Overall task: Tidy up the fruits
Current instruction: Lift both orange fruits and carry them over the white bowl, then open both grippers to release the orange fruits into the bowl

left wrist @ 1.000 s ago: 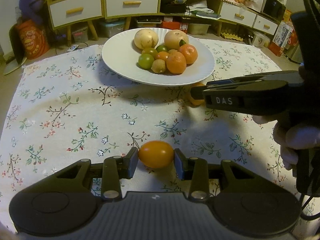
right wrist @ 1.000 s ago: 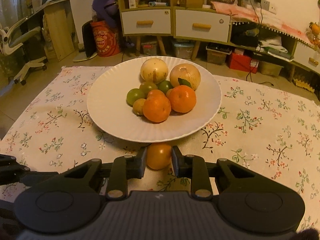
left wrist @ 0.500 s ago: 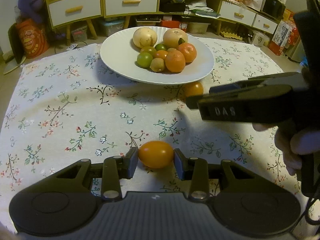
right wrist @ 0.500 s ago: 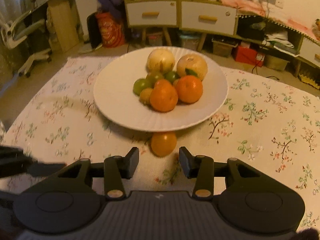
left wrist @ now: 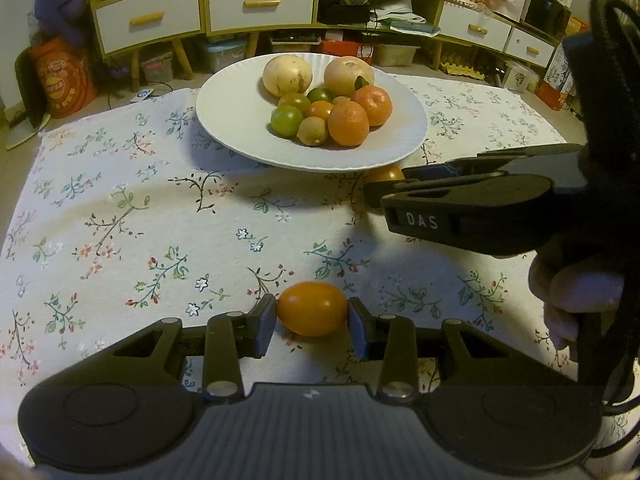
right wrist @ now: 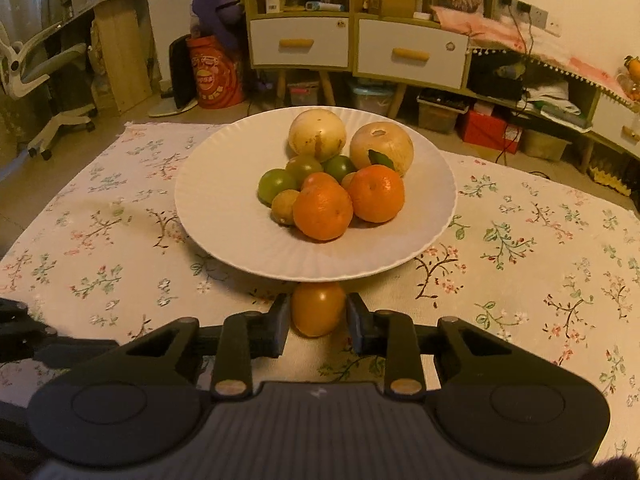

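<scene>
On the left side of the flowered tablecloth [left wrist: 120, 216], the left gripper [left wrist: 312, 318] sits low over the cloth with its two pads closed against an oval orange-yellow fruit [left wrist: 312, 314], one pad touching each end; the fruit rests on the cloth between them, well apart from the plate.

Toward the middle, a white plate [right wrist: 224, 216] stands on the cloth and carries a heap of fruit. Two large pale round fruits [right wrist: 317, 135] lie at the back, side by side. In front of them sit several small green fruits [right wrist: 277, 185], a small brownish-yellow one [right wrist: 285, 207] and two oranges [right wrist: 323, 212] at the near side, all touching one another in a cluster.

Just in front of the plate's near rim, partly tucked under its edge, lies a second small orange fruit [right wrist: 318, 309]. The right gripper [right wrist: 318, 322] brackets it, a pad on each side; the pads look pressed to or barely off its skin, and I cannot tell for certain whether they are clamped. From the left wrist view the right gripper [left wrist: 384, 190] reaches in from the right, its tips at that same fruit [left wrist: 383, 175] beside the plate [left wrist: 224, 120], with a gloved hand [left wrist: 576, 292] on its handle.

Behind the tabletop stand cabinets with white drawers [right wrist: 300, 42].
</scene>
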### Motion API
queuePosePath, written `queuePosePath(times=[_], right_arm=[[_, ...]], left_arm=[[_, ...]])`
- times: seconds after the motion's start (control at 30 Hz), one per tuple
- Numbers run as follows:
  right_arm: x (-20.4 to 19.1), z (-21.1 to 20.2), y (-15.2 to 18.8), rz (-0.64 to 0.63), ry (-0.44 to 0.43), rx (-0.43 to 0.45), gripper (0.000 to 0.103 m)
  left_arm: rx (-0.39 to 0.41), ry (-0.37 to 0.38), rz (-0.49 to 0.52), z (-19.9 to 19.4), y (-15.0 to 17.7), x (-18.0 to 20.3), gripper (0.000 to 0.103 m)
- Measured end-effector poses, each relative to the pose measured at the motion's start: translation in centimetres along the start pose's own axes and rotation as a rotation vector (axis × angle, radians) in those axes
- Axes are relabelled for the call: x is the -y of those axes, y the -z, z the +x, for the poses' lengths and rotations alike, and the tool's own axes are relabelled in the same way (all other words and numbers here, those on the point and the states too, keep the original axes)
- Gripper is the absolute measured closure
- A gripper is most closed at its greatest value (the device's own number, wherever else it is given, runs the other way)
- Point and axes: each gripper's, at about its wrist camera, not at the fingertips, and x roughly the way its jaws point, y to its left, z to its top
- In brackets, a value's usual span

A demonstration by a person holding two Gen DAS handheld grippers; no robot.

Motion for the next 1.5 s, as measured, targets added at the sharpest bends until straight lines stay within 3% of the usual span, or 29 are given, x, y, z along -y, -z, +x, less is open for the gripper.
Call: queuePosePath(times=[0.4,0.63,1.13,1.5], right_arm=[[0.8,-3.0,0.4,0.038,-0.064,-0.043,0.077],[2.8,-4.5,-0.4,0.127,-0.105,0.004,0.077],[5.3,-2.4,-2.7,0.231,-0.109,0.087,0.076],[5.7,-0.9,-2.6,0.224,-0.105,0.078,0.076]], left_arm=[[0.054,-0.006,0.003,-1.1,-0.7,-0.6,0.076],[0.139,0.017,0.020,-2.0,-2.6,-0.6,0.076],[0.186,-0.012,0.038,1.6,-7.6,-1.2,0.076],[0.191,-0.050,0.102,3.7,-7.8,-1.4,0.076]])
